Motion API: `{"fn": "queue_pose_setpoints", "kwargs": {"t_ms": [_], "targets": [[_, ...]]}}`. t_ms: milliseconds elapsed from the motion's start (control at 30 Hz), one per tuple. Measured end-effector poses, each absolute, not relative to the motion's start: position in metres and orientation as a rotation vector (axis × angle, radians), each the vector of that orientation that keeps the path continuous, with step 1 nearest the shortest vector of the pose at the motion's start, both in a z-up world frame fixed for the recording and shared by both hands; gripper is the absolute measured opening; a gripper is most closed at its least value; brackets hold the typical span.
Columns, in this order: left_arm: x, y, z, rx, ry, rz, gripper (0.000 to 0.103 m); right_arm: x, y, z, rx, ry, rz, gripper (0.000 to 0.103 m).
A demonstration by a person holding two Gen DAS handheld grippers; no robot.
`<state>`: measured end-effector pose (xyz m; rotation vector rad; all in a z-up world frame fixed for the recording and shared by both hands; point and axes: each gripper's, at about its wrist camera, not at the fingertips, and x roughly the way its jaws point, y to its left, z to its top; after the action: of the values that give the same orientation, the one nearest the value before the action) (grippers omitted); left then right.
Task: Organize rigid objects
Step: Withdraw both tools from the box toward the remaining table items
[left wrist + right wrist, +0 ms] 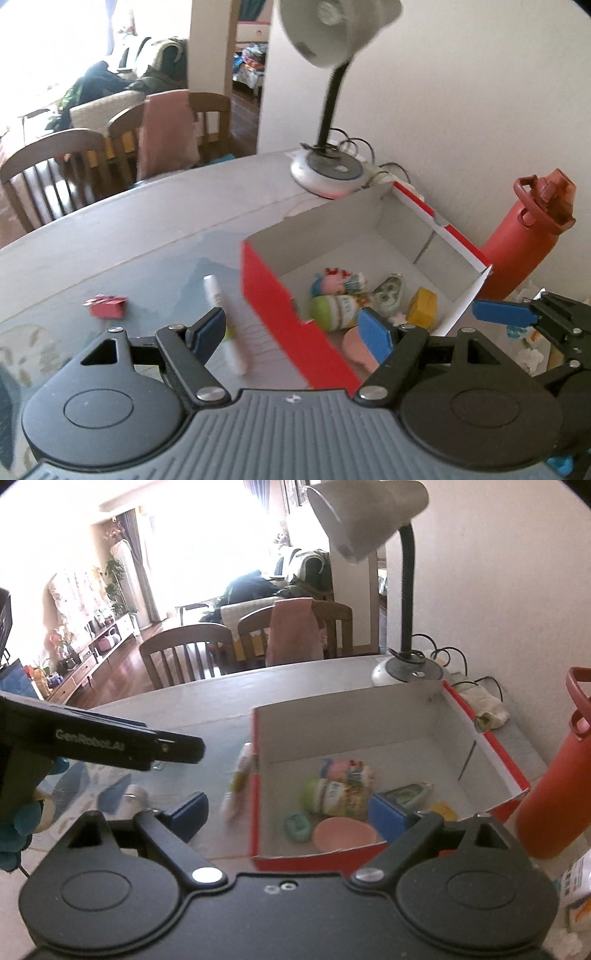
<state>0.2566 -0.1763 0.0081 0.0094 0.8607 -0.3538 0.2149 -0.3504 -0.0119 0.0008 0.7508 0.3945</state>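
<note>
Both empty and spread wide above the red box (280, 310), the left hand-held gripper (295, 332) should drop squarely over the white tube (225, 321) on the counter (147, 229) while the right hand-held gripper (291, 812) holds clear.

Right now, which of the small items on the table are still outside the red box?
The white tube lying beside the box's left wall, and the small red packet farther left. The pink dish, bottle and yellow block sit inside.
</note>
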Motion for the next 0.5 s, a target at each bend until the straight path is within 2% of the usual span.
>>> {"fn": "queue_pose_setpoints", "kwargs": {"t_ms": [500], "targets": [[0.204, -0.06, 0.019, -0.086, 0.812, -0.282, 0.086, 0.172, -0.281, -0.009, -0.012, 0.74, 0.425, 0.094]]}}
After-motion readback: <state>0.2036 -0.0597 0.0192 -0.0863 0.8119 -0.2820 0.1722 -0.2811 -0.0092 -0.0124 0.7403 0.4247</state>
